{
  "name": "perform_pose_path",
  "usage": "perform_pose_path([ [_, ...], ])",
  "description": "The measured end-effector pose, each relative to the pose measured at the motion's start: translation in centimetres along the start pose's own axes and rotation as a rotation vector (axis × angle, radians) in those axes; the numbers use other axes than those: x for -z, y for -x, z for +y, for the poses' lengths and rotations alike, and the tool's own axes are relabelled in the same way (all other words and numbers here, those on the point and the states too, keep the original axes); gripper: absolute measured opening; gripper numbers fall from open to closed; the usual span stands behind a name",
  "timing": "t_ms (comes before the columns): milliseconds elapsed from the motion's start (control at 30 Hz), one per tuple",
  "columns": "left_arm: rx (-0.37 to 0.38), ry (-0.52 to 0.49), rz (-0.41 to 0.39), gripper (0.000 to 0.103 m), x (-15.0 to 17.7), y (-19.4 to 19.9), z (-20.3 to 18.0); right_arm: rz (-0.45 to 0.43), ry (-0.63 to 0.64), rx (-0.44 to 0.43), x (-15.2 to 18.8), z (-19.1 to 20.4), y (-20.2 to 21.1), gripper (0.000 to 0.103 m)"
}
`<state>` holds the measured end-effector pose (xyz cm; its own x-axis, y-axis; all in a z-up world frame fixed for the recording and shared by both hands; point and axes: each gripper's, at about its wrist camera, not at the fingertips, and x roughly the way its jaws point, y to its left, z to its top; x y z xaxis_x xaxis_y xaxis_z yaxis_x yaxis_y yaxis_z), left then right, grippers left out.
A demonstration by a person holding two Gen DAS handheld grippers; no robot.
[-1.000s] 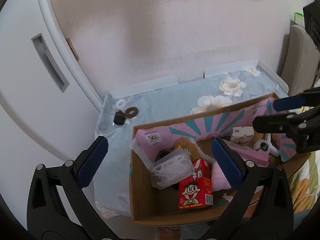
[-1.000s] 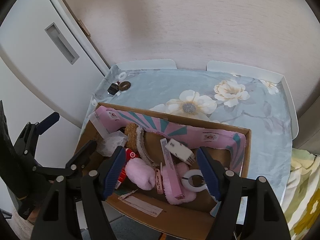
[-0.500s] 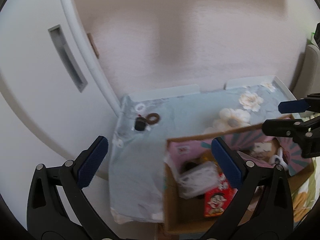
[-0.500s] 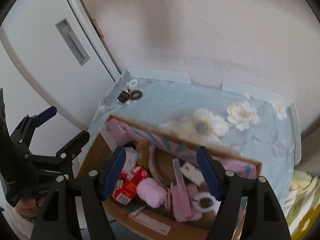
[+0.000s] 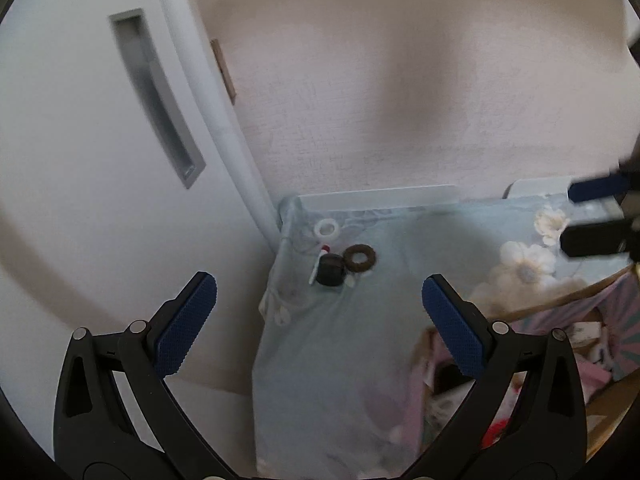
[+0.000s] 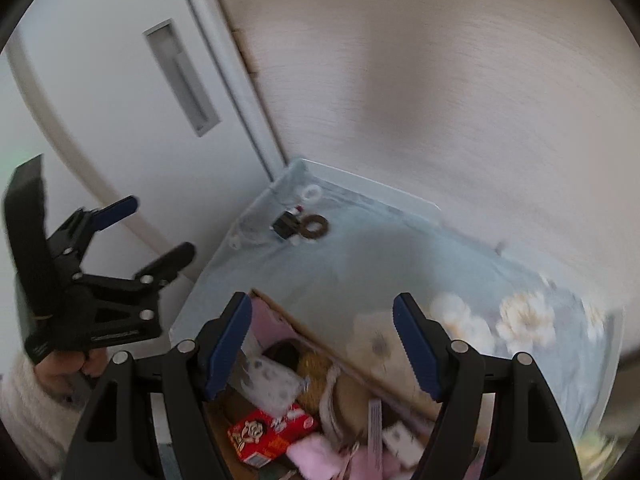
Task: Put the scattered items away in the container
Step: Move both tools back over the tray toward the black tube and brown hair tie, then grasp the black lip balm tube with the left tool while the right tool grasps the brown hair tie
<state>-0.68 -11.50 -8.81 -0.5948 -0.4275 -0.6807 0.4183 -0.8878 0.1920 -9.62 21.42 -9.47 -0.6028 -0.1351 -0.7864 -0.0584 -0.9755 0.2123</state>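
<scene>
Though nearly done, not finished yet: four little things left out on the flowery cloth (image 5: 352, 360), in the far left corner by the white door (image 5: 80, 200). Lying close together there: a white ring (image 5: 327, 229), a brown ring (image 5: 360, 257), a small black pot (image 5: 330, 269) just beside the brown ring, and a thin white stick (image 5: 317, 266) with a red tip, right up against the pot. Already inside the cardboard box (image 6: 267, 316) at the near right: a red snack packet (image 6: 264, 434), something pink and fluffy, a see-through plastic bit and more. Looks like the go-and-fetch step. Left gripper (image 5: 318, 284) wide open, holding nothing, pointed at the little pile but well short of it. Right gripper (image 6: 322, 300) open too, though less wide, also empty, hanging over the near left end of the box. Next: reach out to the far corner, come down around one thing, squeeze softly, then carry it back to the box. Probably best to start with the chunky pot. Rings flat and thin, so likely hard to pinch; pads down close to the cloth for those. Careful not to bunch up the cloth or flick the stick off the edge.
</scene>
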Motion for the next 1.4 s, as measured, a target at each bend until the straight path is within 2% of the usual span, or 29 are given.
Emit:
perform_pose_path([
  [233, 0.028, -0.052, 0.001, 0.103, -0.5, -5.1, 0.3, 0.067, 0.137, -0.058, -4.1, -0.8, -4.0, 0.069],
  [467, 0.054, -0.156, 0.034, 0.101, 0.6, -10.7, -1.1, 0.159, 0.244, -0.075, -6.4, -1.7, -11.6, 0.069],
  [533, 0.044, -0.191, 0.049, 0.096, 1.1, -12.3, -1.7, 0.179, 0.256, -0.103, -6.7, -1.8, -13.9, 0.069],
  [667, 0.047, -0.251, 0.073, 0.093, 1.9, -14.9, -2.8, 0.223, 0.275, -0.114, -7.2, -2.0, -18.7, 0.069],
  [767, 0.077, -0.257, 0.094, 0.091, 2.4, -16.4, -3.1, 0.255, 0.282, -0.132, -7.4, -2.2, -21.4, 0.069],
  [900, 0.126, -0.259, 0.127, 0.079, 3.0, -17.8, -3.3, 0.28, 0.305, -0.149, -7.5, -1.7, -23.6, 0.069],
  [967, 0.142, -0.255, 0.141, 0.077, 3.3, -18.4, -3.5, 0.295, 0.318, -0.165, -7.5, -1.3, -24.4, 0.069],
  [1100, 0.153, -0.244, 0.145, 0.075, 3.4, -19.0, -3.5, 0.312, 0.357, -0.173, -7.4, -0.3, -25.8, 0.063],
  [1233, 0.16, -0.243, 0.142, 0.074, 3.6, -19.3, -3.4, 0.331, 0.366, -0.175, -7.3, 0.0, -27.2, 0.046],
  [1400, 0.192, -0.204, 0.136, 0.074, 3.9, -19.7, -3.0, 0.321, 0.411, -0.163, -7.1, 0.8, -27.6, 0.045],
])
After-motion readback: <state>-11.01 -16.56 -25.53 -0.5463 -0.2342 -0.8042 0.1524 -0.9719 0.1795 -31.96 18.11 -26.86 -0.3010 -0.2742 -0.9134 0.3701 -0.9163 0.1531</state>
